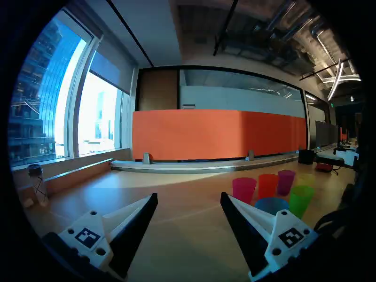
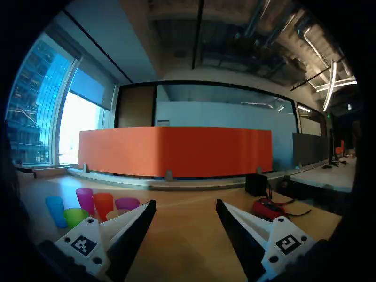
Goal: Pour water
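Cups (image 1: 268,185) near left hand-held gripper (image 1: 188,196) and right hand-held gripper (image 2: 184,203), both level over wooden surface (image 1: 188,244), jaws wide apart, empty.

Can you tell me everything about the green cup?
The green cup is bright lime green and looks like slightly see-through plastic. It stands upright on the wooden table, open end up, wider at the rim than lower down. It sits at the near side of a bunch of coloured cups, close beside the blue cup, with a yellow cup behind it. I cannot tell whether they touch or whether it holds water. Nothing is holding it.
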